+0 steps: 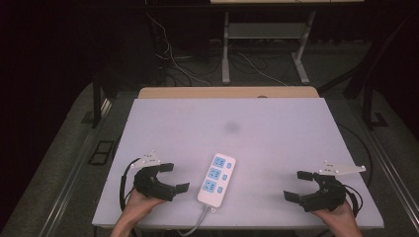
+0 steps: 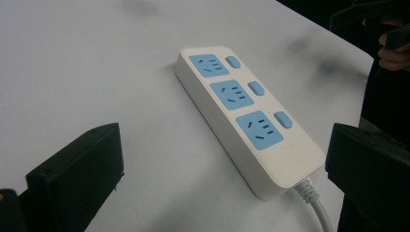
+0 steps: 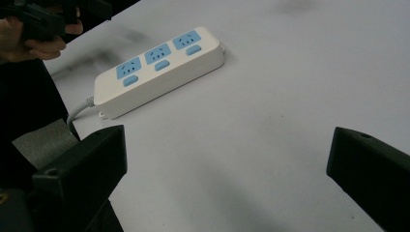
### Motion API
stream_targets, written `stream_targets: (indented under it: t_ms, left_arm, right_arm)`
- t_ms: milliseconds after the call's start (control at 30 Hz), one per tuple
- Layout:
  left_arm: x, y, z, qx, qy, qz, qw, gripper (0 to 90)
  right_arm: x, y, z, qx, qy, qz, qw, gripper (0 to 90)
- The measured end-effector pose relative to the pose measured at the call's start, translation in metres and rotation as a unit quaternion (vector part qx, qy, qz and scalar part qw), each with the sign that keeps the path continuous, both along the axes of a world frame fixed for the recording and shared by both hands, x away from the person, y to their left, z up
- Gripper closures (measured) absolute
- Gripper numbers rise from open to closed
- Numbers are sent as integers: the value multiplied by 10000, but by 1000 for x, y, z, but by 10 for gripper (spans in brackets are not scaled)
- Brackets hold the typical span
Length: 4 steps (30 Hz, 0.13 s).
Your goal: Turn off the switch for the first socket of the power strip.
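My jaws stand wide apart over the white table (image 2: 96, 72); between them lies a white power strip (image 2: 246, 116) with three blue sockets, perhaps unswitched, its cable (image 2: 319, 208) trailing toward me.

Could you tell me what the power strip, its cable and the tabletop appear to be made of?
Power strip: most likely hard moulded plastic, white with a smooth, slightly glossy shell, light blue socket faces and buttons.
Cable: looks like flexible white rubber or PVC sheathing, with a ribbed strain relief where it enters the strip.
Tabletop: a matte white surface, possibly laminate or a mat; smudged grey marks show on it.
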State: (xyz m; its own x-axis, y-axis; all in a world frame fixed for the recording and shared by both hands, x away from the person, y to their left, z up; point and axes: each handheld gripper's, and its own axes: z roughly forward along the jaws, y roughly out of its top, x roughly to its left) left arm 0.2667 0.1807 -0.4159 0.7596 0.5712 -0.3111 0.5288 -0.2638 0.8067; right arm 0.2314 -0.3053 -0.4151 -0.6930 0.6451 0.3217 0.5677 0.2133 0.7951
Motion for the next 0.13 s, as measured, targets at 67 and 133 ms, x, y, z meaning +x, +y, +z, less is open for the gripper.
stream_targets:
  t_ms: [67, 133]
  left_arm:
    - [0, -1, -3, 66, 32, -27, 10000, 0]
    - [0, -2, -5, 72, 59, -38, 9999, 0]
  right_arm:
    - [0, 0, 0, 1, 3, 0, 10000, 4]
    - [0, 0, 0, 5, 4, -6, 10000, 4]
